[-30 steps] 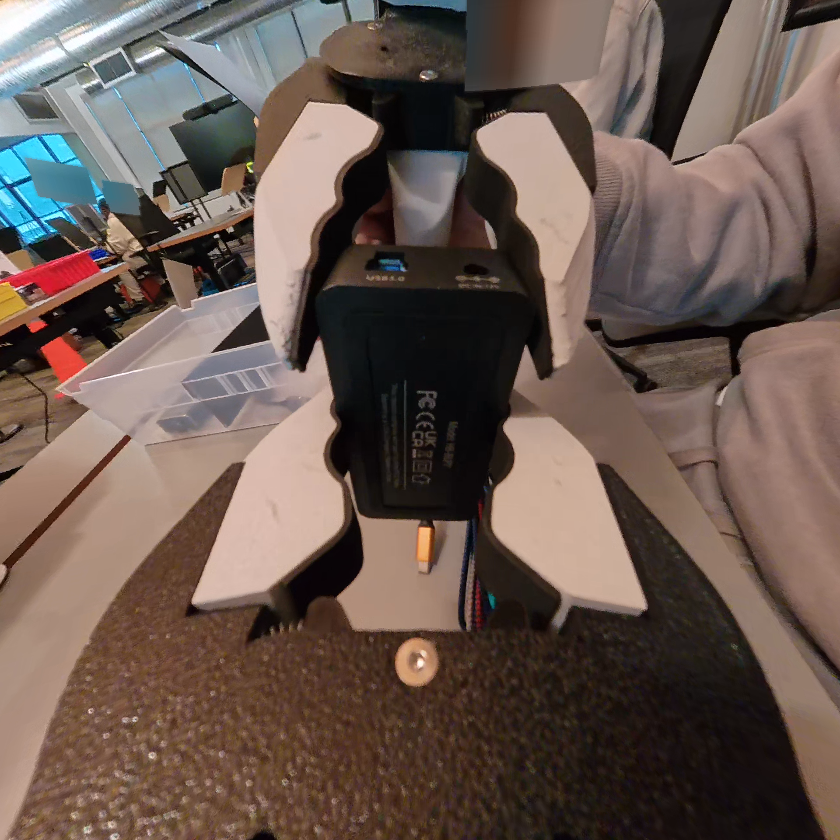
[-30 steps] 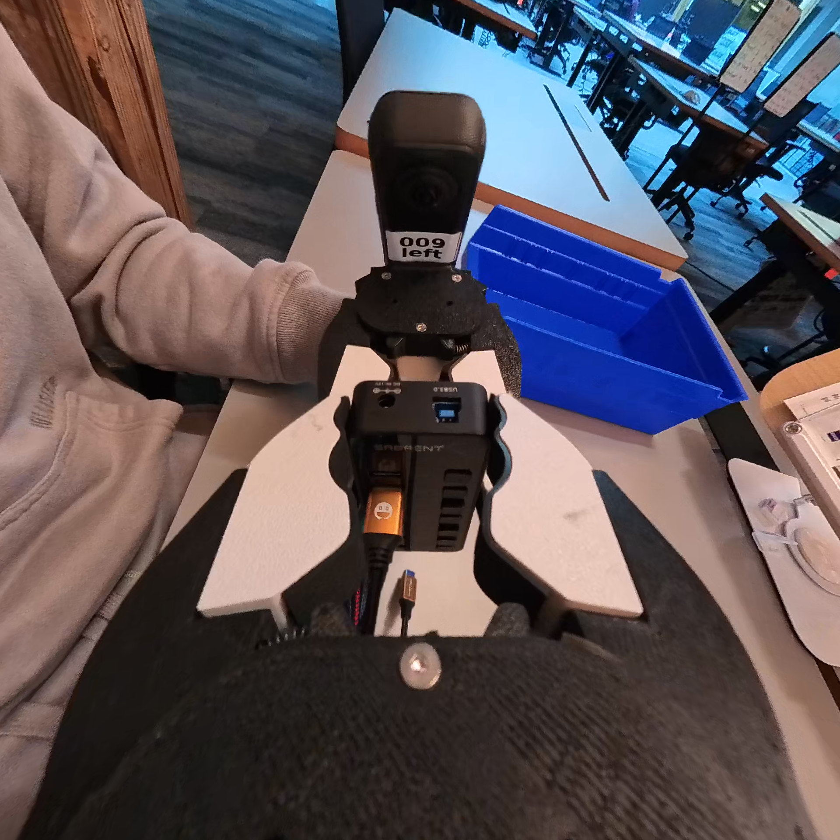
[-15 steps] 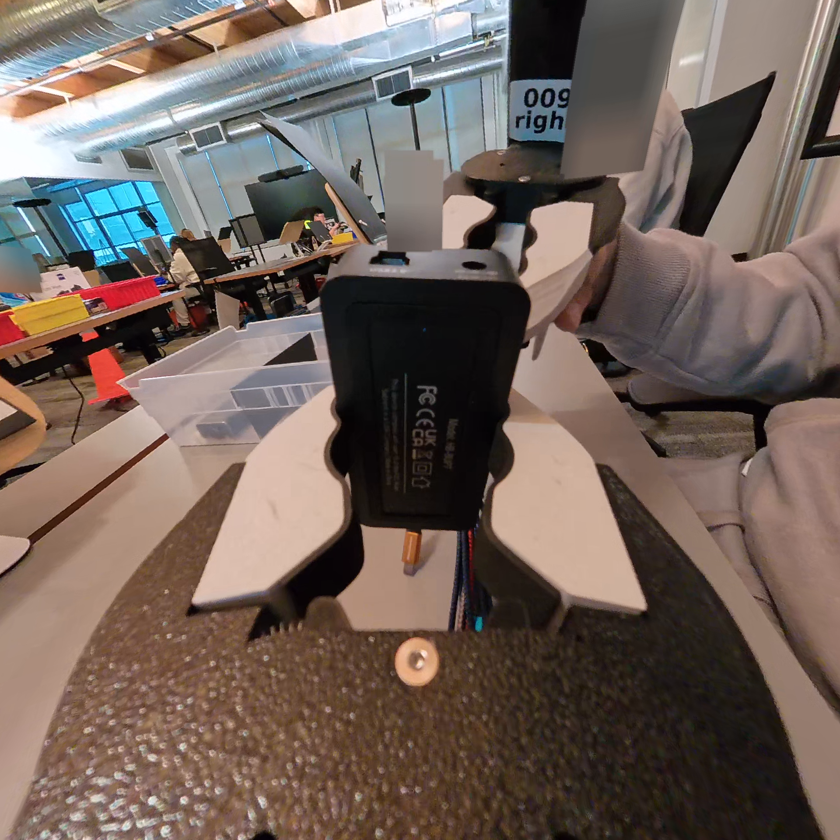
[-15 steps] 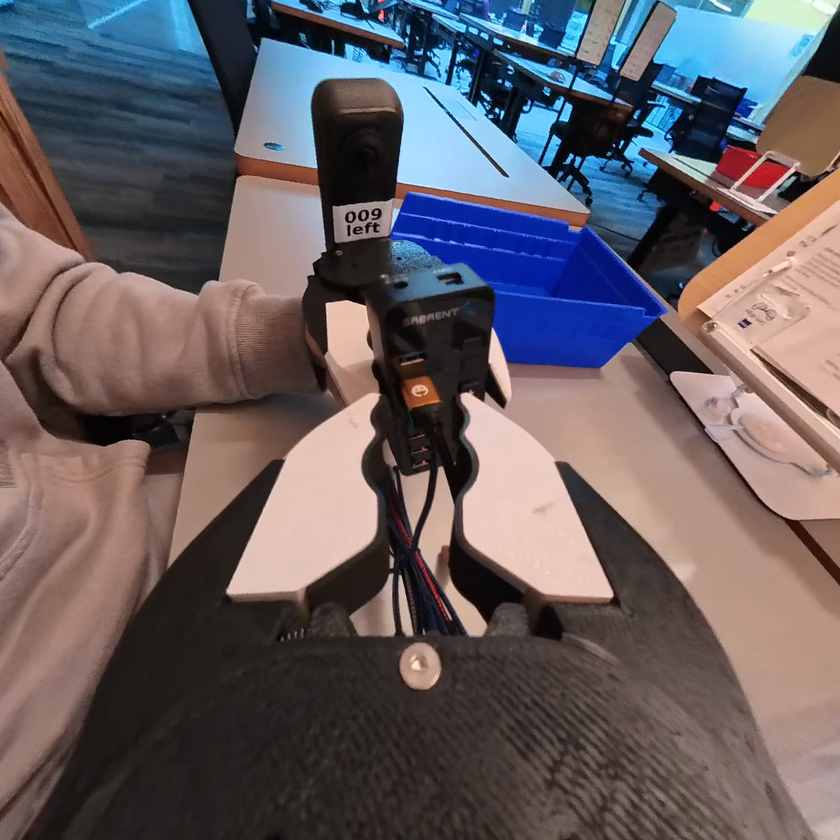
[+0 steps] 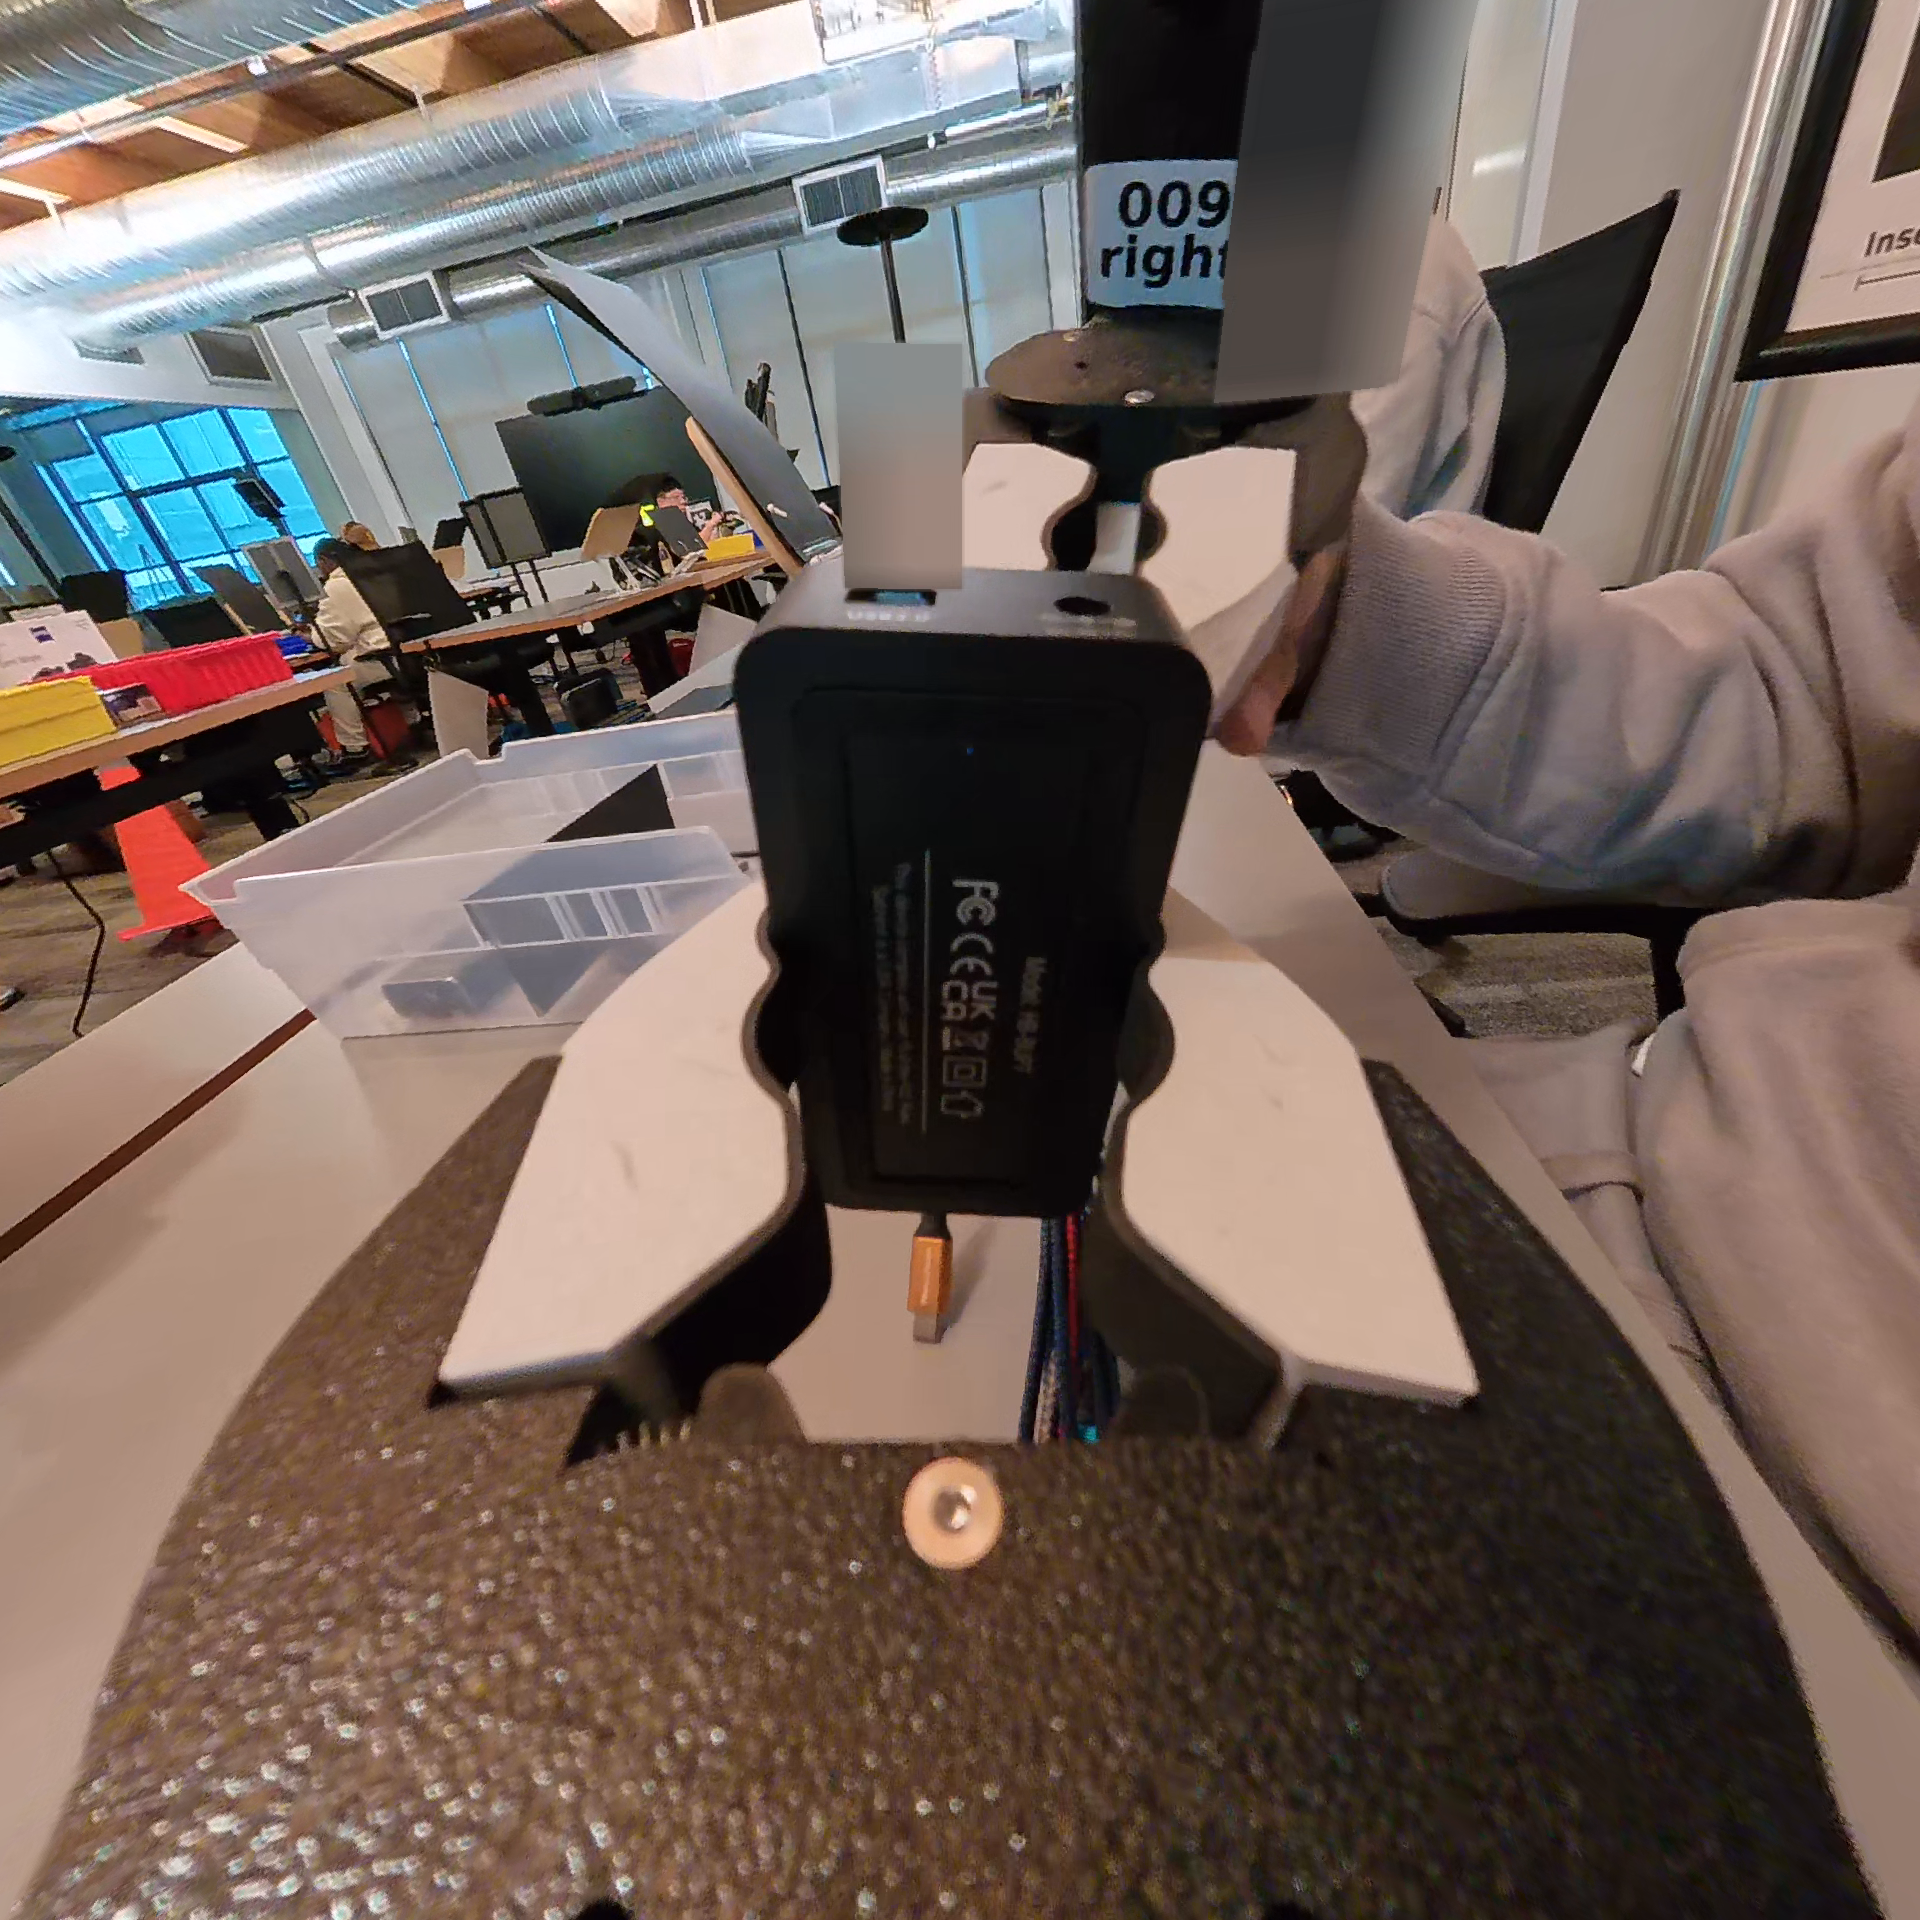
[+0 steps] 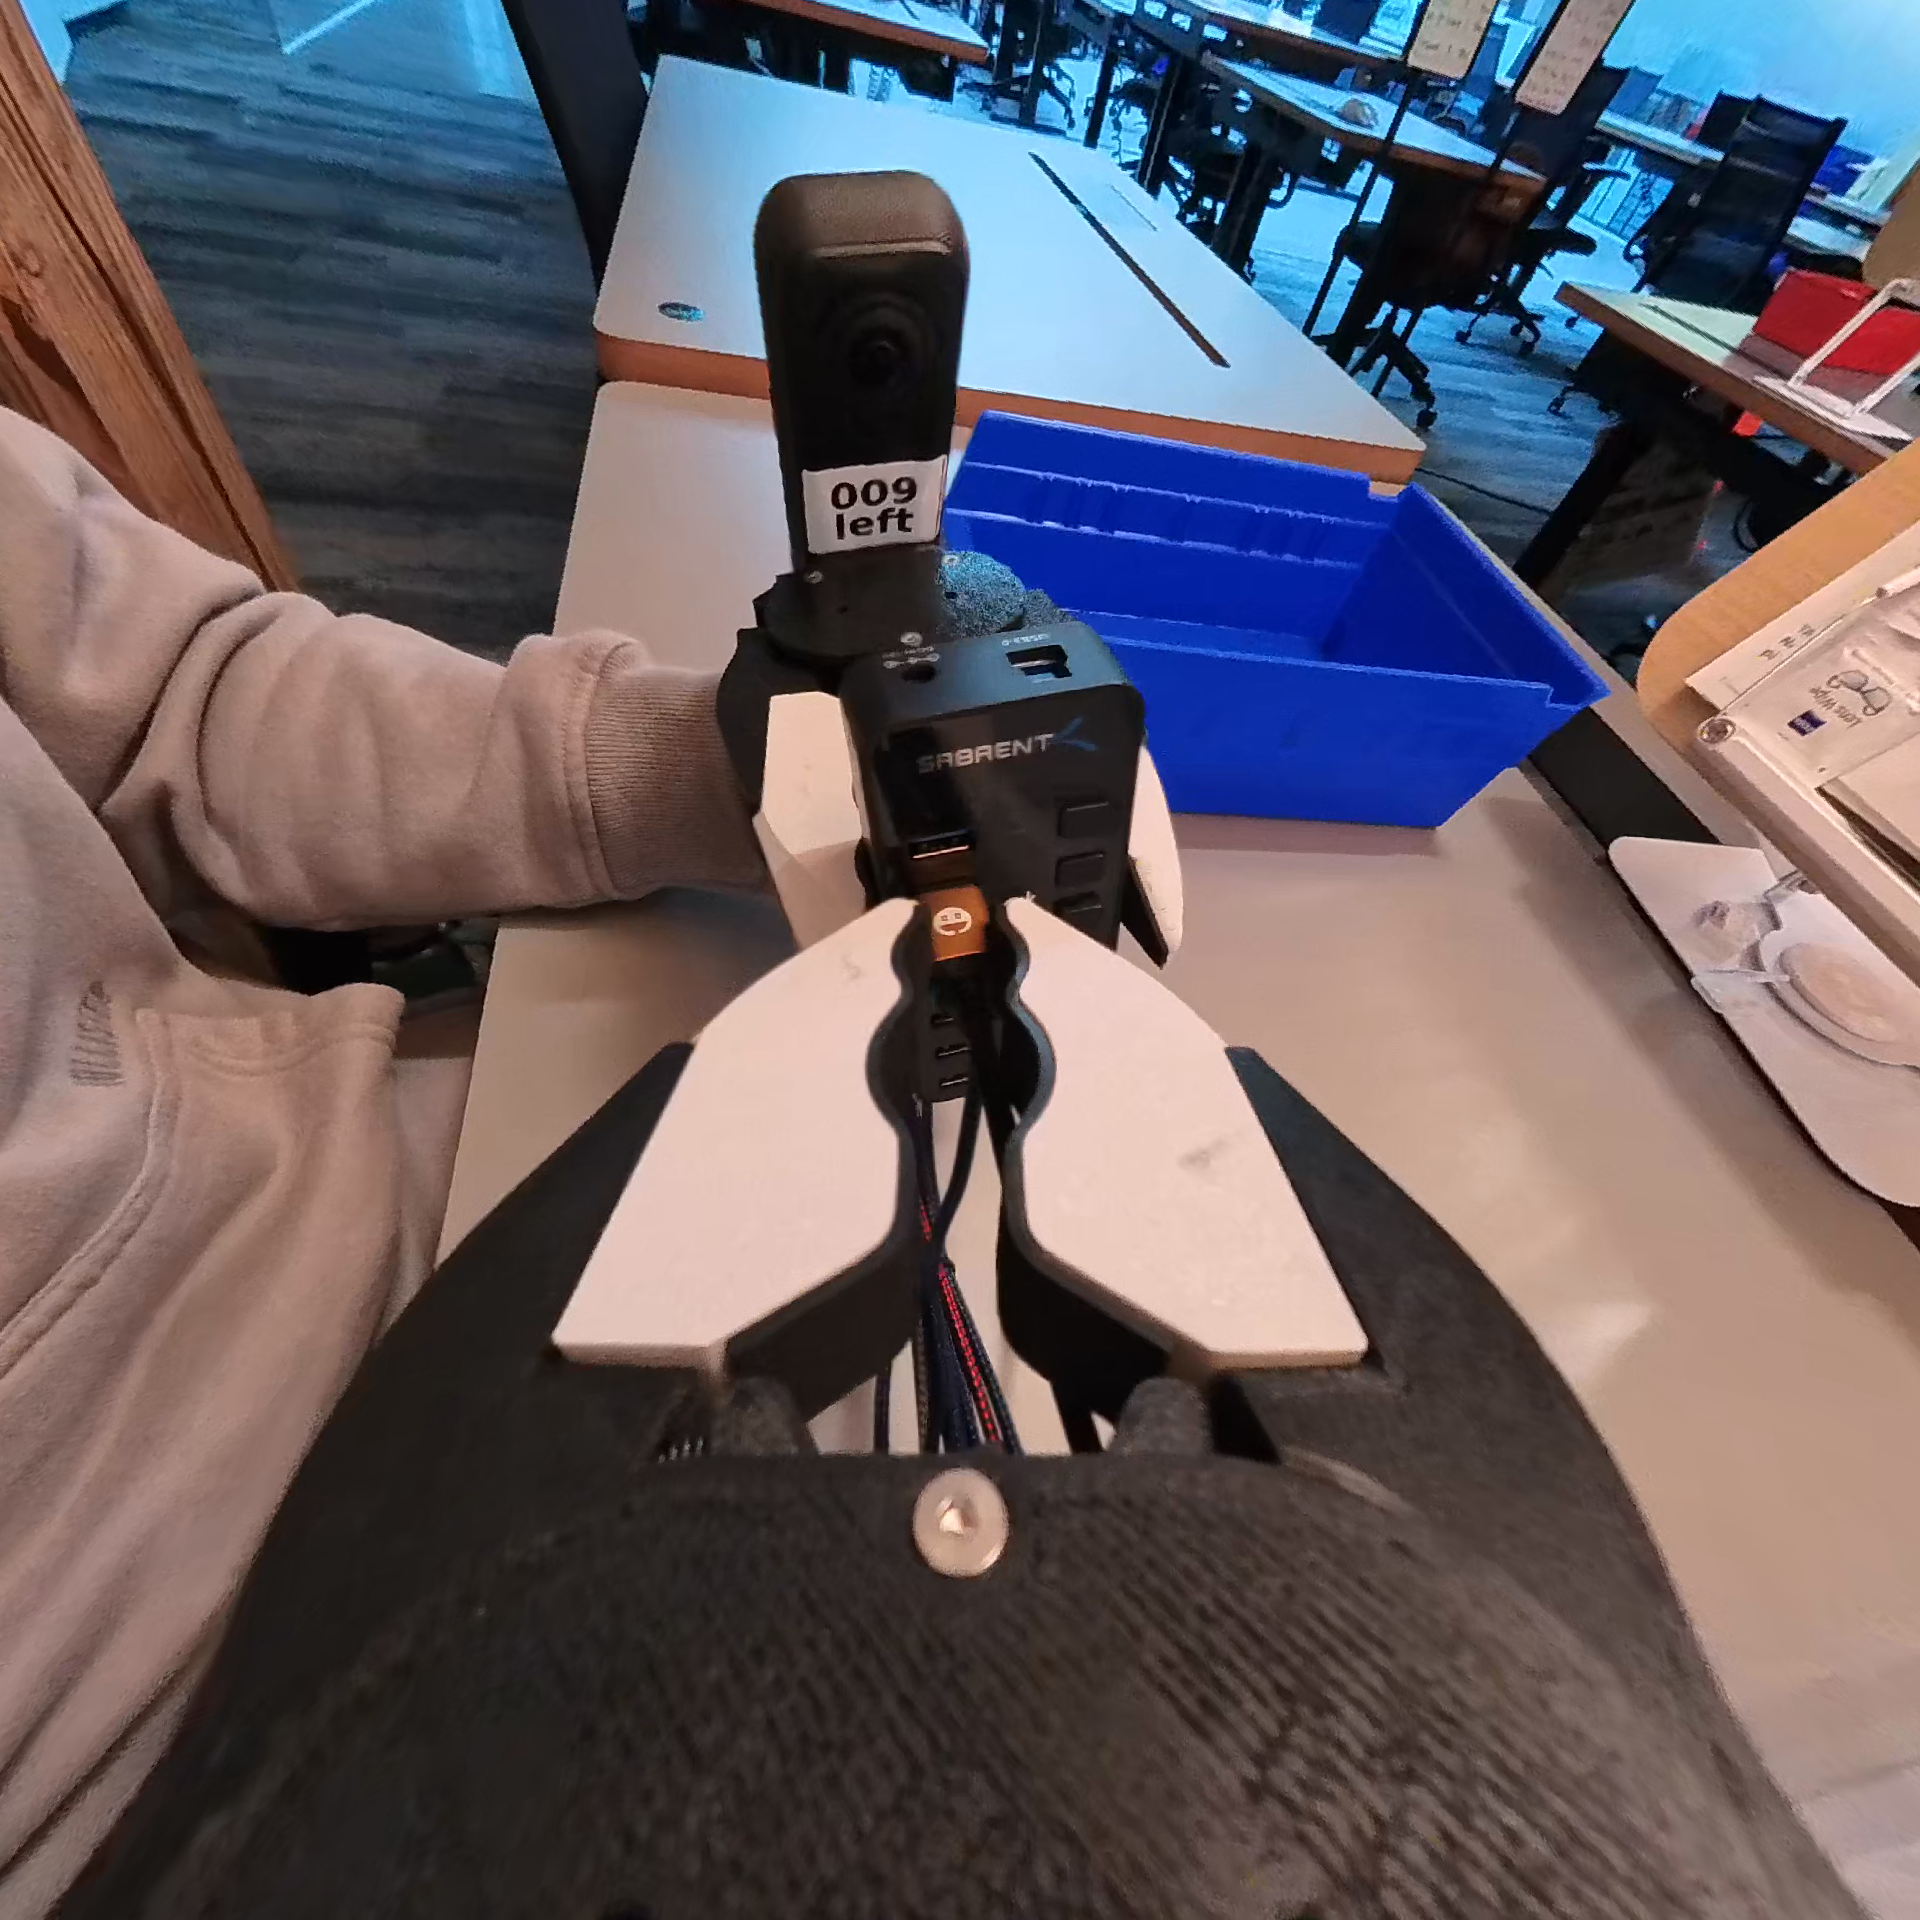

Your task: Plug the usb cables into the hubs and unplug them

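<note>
Left wrist view: the left gripper (image 5: 961, 997) is clenched on a black hub (image 5: 971, 894), which stands upright between its white fingers (image 5: 665, 1153), raised above the pale tabletop (image 5: 208, 1164). To the left a clear plastic tray (image 5: 468, 894) sits near the tabletop's far edge, with bare surface between it and the gripper. On the right a grey sleeve (image 5: 1579, 748) crowds close to the hub. The hub's flat back with a printed label faces the camera; its top end shows a blue port and a round socket. An orange plug (image 5: 928, 1283) hangs loose below the hub, and a bundle of braided cables (image 5: 1065, 1340) drops beside it. The right gripper (image 5: 1122, 520) is mostly hidden behind the hub, so its grip cannot be read here.

Right wrist view: the right gripper (image 6: 961, 925) is closed on an orange plug (image 6: 954, 925) seated in the hub's (image 6: 997, 769) port column, second from the top. A blue bin (image 6: 1299, 665) stands just behind and to the right; open tabletop (image 6: 1403, 1039) lies to the right of the gripper. The hub's glossy front shows a row of switches beside the ports. The lower ports are partly hidden by the fingertips, and the dark cables (image 6: 951, 1330) run down between the fingers out of sight.
</note>
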